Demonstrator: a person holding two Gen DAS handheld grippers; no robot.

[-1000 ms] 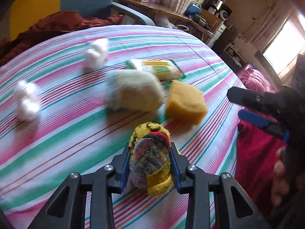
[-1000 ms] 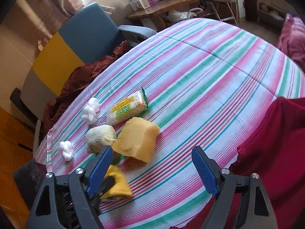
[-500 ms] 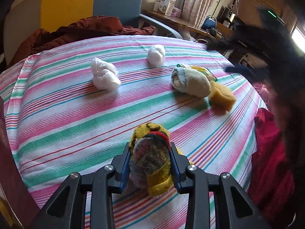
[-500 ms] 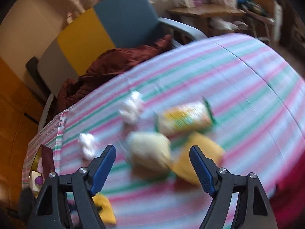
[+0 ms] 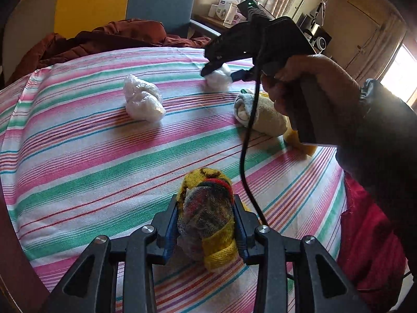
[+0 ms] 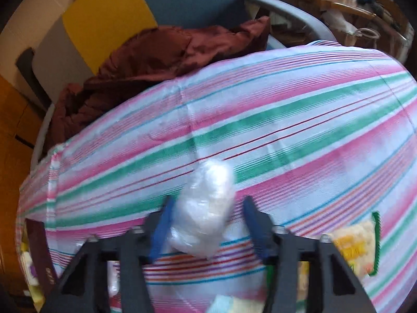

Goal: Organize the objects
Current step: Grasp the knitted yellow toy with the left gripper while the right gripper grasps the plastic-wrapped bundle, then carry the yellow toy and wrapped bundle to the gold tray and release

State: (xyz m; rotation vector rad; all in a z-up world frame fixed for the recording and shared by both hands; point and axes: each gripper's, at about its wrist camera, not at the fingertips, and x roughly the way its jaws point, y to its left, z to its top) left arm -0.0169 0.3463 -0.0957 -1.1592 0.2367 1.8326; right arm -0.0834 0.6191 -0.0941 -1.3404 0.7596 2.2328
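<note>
My left gripper point(image 5: 206, 224) is shut on a rolled yellow and multicoloured sock point(image 5: 206, 208), held low over the striped tablecloth point(image 5: 91, 156). My right gripper point(image 6: 208, 221) is around a white crumpled plastic bag point(image 6: 206, 208); its left pad touches the bag, a gap shows at the right pad. In the left wrist view the right gripper point(image 5: 221, 74) reaches the same bag point(image 5: 219, 78) at the far side. A second white plastic bag point(image 5: 142, 99), a cream rolled sock point(image 5: 263, 114) and a yellow sponge point(image 5: 302, 143) lie on the cloth.
A yellow-green snack packet point(image 6: 357, 245) lies right of my right gripper. A dark red cloth point(image 6: 156, 60) is piled on the blue and yellow chair point(image 6: 187, 0) beyond the table. A red cloth point(image 5: 370, 234) hangs at the table's right edge.
My right gripper moved forward over the table to the far white bag and narrowed around it. My left gripper kept its hold on the sock and pulled back slightly.
</note>
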